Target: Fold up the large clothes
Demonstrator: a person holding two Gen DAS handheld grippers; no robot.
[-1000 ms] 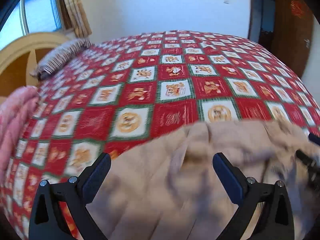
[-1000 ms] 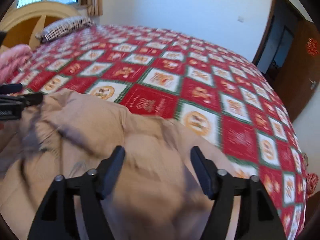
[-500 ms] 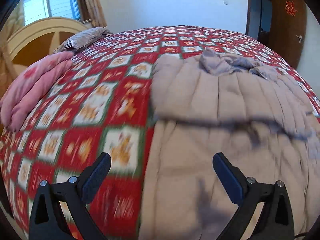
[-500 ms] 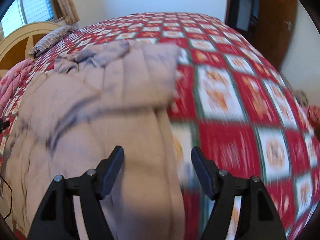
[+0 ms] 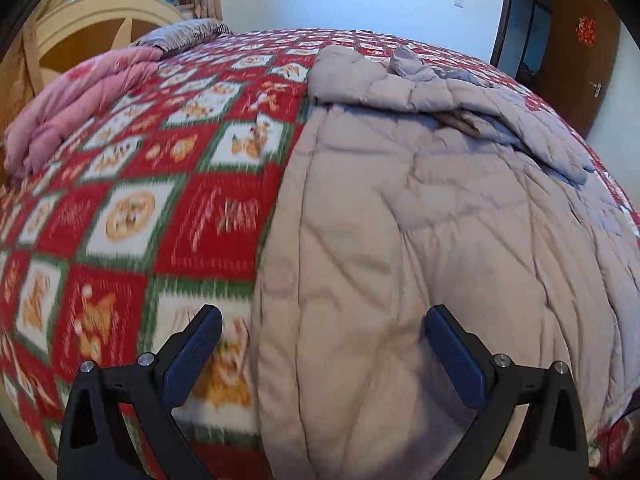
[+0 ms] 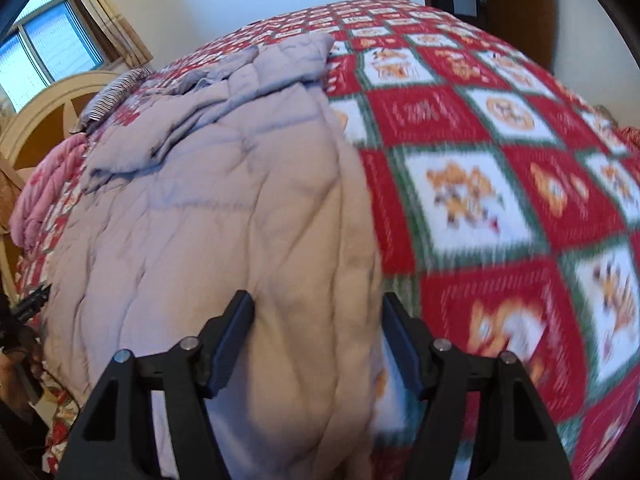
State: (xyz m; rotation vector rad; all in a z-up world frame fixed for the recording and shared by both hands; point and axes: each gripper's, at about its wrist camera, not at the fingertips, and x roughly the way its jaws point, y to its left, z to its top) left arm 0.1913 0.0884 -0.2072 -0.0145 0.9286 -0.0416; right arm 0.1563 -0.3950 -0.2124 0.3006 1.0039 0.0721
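Beige quilted padded coat is lying w/ its hem at the red checkered bedspread's near edge. Left gripper is hanging wide apart over coat's left edge; right gripper is closing, right edge between jaws, unclamped.

Black claw, blue pads, silver screws

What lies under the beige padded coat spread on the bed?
The coat lies on a red, white and green checked blanket, seen all round it. Anything directly beneath the coat is covered.

Matt quilted beige coat lies on a fleecy printed bedspread, by a glossy wooden headboard.
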